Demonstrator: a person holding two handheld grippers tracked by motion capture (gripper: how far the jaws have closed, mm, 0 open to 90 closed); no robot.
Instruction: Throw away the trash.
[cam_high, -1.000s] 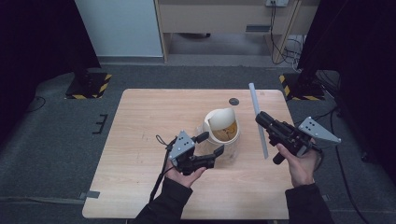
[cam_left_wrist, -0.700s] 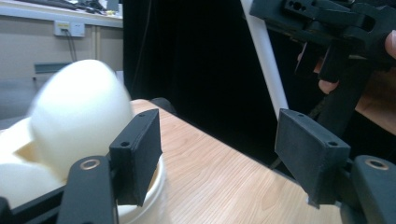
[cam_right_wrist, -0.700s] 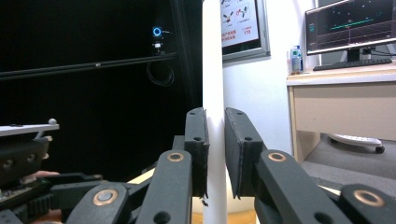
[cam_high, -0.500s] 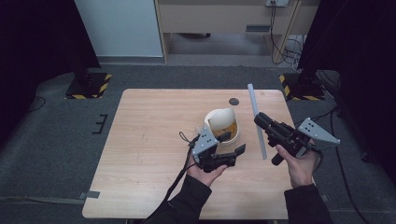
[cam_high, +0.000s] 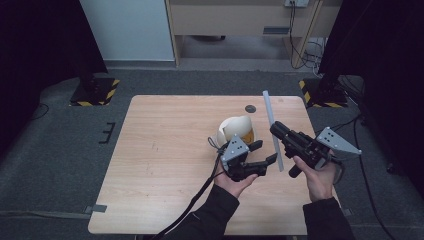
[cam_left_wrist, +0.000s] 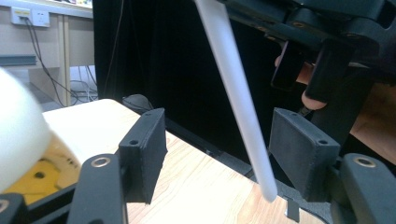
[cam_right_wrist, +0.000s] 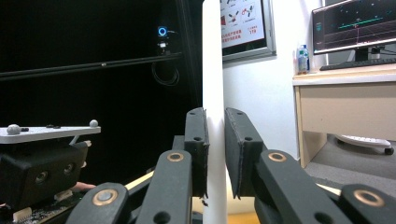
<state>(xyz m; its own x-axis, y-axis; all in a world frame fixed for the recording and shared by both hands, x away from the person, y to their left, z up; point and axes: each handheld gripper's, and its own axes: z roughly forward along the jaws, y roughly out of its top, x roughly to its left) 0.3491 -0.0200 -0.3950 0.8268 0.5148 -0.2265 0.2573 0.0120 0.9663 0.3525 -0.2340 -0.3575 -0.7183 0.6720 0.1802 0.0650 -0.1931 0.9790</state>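
Observation:
My right gripper (cam_high: 276, 130) is shut on a long white rod (cam_high: 270, 118), which stands upright between its pads (cam_right_wrist: 198, 140) in the right gripper view. The rod slants over the table's right side, and its lower end (cam_left_wrist: 261, 177) hangs between the pads of my left gripper (cam_high: 265, 152) without touching either. The left jaws have just been closing but are still apart, so that gripper (cam_left_wrist: 223, 158) is open. A white cup with a yellow inside (cam_high: 235, 129) lies tilted just behind the left gripper.
A small dark round disc (cam_high: 250, 108) lies on the wooden table (cam_high: 165, 150) near its far edge. Black curtains close both sides. Yellow-and-black striped bases (cam_high: 95, 92) stand on the floor at the far corners. A desk (cam_high: 240, 20) stands behind.
My left gripper has moved right, from left of the cup to the rod's lower end, and its jaws have narrowed. The right gripper and rod have stayed put.

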